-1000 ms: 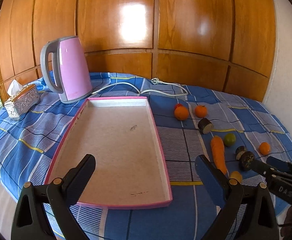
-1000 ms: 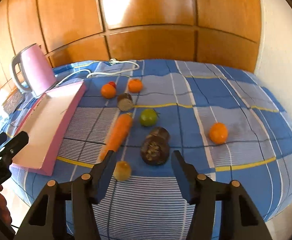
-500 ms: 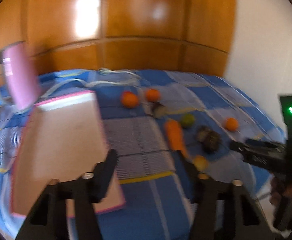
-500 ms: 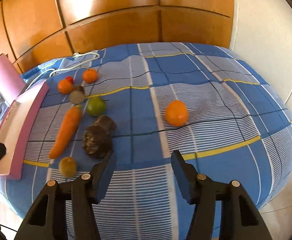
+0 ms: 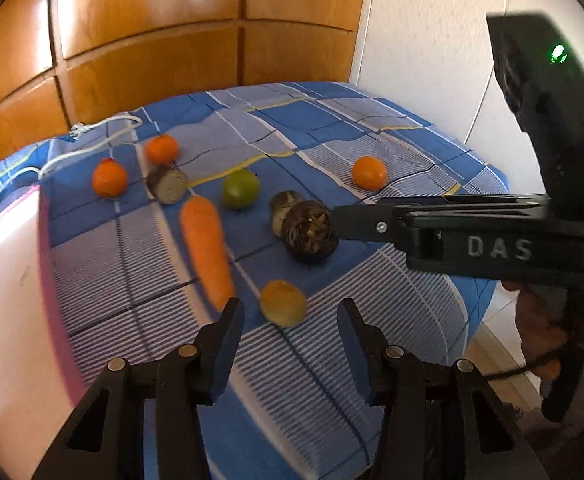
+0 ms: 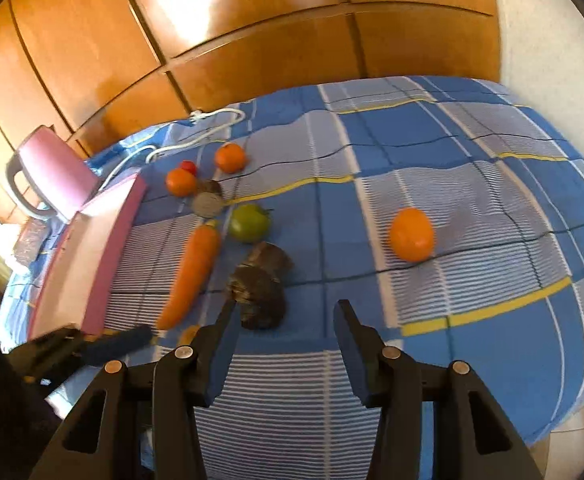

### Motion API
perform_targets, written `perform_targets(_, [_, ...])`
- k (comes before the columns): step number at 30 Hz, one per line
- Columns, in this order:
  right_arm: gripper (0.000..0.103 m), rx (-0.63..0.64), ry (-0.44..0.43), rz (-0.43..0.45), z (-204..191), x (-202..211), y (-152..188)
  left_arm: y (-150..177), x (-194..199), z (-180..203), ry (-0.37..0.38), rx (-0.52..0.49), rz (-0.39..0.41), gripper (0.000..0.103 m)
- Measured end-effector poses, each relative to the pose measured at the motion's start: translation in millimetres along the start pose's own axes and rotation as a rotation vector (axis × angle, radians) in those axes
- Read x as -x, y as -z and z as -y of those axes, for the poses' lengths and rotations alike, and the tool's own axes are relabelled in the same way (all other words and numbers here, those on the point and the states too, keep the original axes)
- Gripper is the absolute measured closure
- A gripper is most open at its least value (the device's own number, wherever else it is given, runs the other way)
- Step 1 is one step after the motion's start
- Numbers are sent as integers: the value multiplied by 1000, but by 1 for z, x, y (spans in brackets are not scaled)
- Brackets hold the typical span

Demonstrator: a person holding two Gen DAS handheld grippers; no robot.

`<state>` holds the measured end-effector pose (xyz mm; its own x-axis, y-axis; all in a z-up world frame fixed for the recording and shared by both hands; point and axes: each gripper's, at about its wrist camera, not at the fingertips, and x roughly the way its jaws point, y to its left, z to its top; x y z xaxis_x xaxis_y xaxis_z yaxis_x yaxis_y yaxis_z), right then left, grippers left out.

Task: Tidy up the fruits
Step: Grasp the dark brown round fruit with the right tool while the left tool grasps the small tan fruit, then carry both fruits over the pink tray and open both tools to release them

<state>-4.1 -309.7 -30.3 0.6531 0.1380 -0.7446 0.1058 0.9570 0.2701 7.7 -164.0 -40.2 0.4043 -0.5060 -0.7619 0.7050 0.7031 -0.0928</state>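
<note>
Loose fruit lies on the blue checked cloth [image 5: 372, 300]: a carrot [image 5: 205, 248], a green fruit [image 5: 240, 189], three oranges [image 5: 369, 173] and a dark brown fruit [image 5: 308, 232]. A small yellow fruit [image 5: 283, 303] lies just ahead of my left gripper [image 5: 292, 316], whose jaws are closing; the pads do not touch it. My right gripper [image 6: 285, 312] is closing too, with nothing between its pads. The dark brown fruit [image 6: 257, 296] sits by its left fingertip. In the left wrist view the right gripper [image 5: 338, 216] reaches that fruit from the right. The pink tray [image 5: 7, 280] lies at the left.
A pink kettle [image 6: 51, 172] stands behind the tray [image 6: 91, 256], its white cable [image 5: 51, 160] trailing over the cloth. A cut brown piece [image 5: 167, 186] lies by two oranges. Wooden panels close the back; the cloth drops off at the right edge. A hand [image 5: 540, 320] holds the right gripper.
The left gripper swung right, from over the tray to the fruit, and its jaws narrowed sharply. The right gripper shifted so the dark fruit now sits at its left fingertip; its jaws narrowed slightly.
</note>
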Motion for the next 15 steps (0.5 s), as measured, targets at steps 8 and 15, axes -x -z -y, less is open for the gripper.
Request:
perform_targets(8, [54, -16, -58, -73, -7, -27, -7, 2, -18, -9, 0, 81, 6, 76])
perform_targets(15, [63, 20, -25, -94, -13, -40, -6, 7, -9, -16, -15, 108, 29, 76])
